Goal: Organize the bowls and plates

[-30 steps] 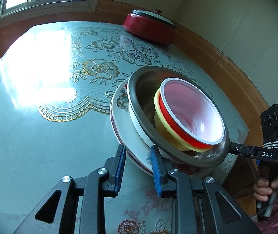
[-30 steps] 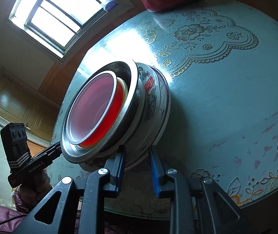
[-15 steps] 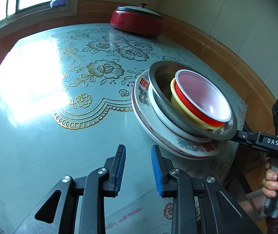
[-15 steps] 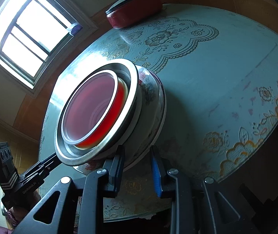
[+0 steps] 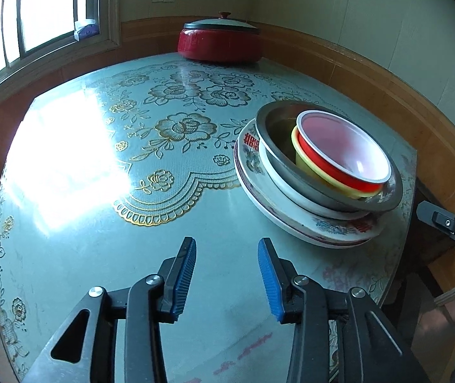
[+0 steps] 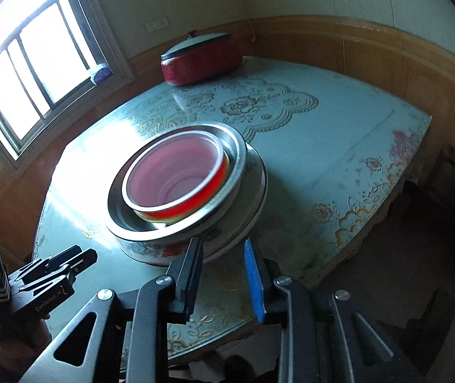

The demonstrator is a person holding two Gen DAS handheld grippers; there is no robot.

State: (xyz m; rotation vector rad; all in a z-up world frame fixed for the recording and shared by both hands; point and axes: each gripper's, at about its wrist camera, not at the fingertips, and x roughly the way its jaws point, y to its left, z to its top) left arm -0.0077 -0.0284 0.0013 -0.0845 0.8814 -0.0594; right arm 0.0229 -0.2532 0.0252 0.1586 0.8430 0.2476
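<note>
On the right near part of the floral table (image 5: 106,229), a nested stack: red bowl (image 5: 342,146) inside yellow bowl (image 5: 304,162), inside steel bowl (image 5: 278,127), on white plate (image 5: 278,178) and patterned plate (image 5: 323,226). Left gripper (image 5: 226,274) over bare cloth left of the stack, fingers apart, holding nothing. Right gripper (image 6: 222,276) just beside the stack's near rim, fingers apart, empty. Far off, a red lidded pot (image 5: 219,43)
</note>
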